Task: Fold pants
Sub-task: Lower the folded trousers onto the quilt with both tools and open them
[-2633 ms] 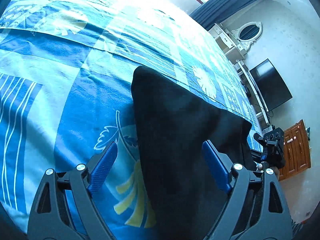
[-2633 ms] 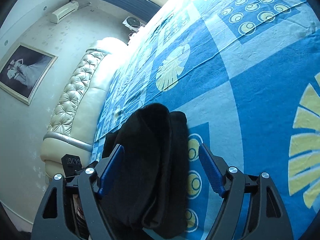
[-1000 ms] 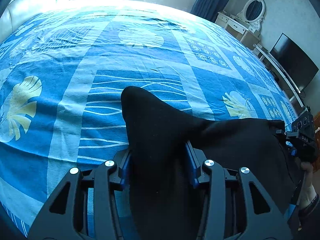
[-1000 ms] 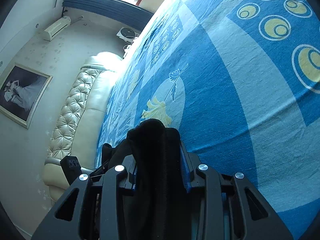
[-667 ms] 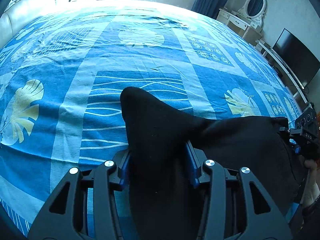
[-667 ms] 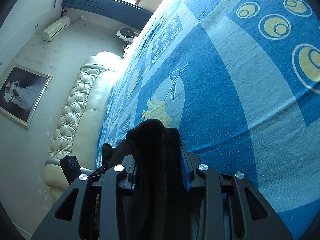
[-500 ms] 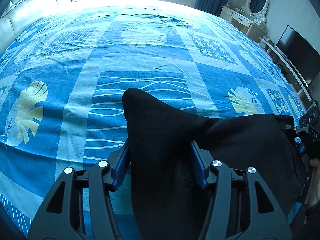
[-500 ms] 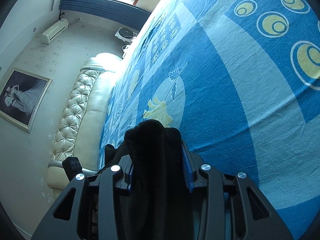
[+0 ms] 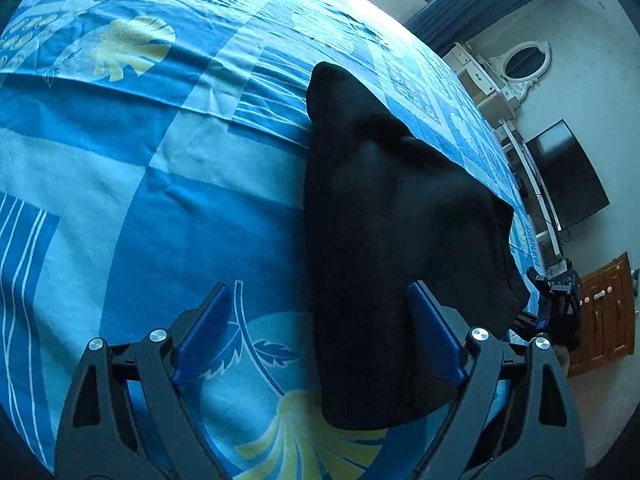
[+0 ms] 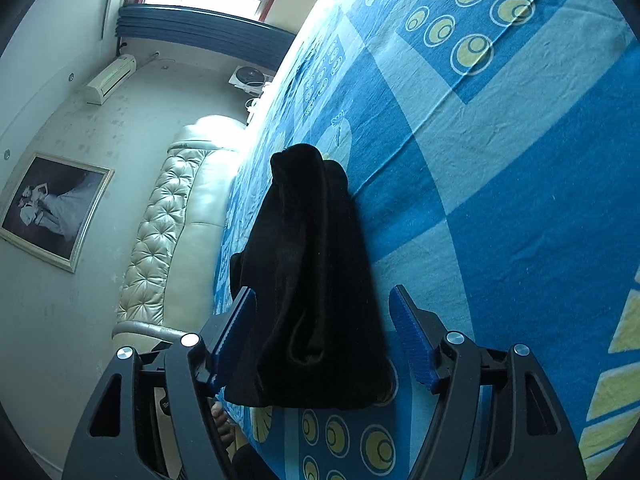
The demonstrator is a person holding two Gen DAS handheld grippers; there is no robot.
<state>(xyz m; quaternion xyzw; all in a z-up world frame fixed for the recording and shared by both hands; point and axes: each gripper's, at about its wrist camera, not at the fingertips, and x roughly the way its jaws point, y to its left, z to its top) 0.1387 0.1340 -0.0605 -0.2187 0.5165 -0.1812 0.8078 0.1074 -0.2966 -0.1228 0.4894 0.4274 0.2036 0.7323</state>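
Black pants (image 9: 384, 240) lie folded in a thick bundle on the blue patterned bedspread (image 9: 160, 184). My left gripper (image 9: 316, 320) is open, its blue pads spread to either side of the bundle's near end and gripping nothing. In the right wrist view the same pants (image 10: 316, 280) lie as a narrow folded stack. My right gripper (image 10: 324, 328) is open too, its pads standing apart on both sides of the stack's near end. The right gripper also shows in the left wrist view (image 9: 556, 300) past the far corner of the pants.
A cream tufted headboard (image 10: 172, 232) and a framed picture (image 10: 52, 208) stand left of the bed. A dark TV (image 9: 564, 180), a white dresser with an oval mirror (image 9: 516, 68) and a wooden door (image 9: 600, 312) line the right wall. The bed's edge runs close below both grippers.
Both grippers were shut on the lifted pants half a second ago. Now both are open and the pants lie released on the bedspread.
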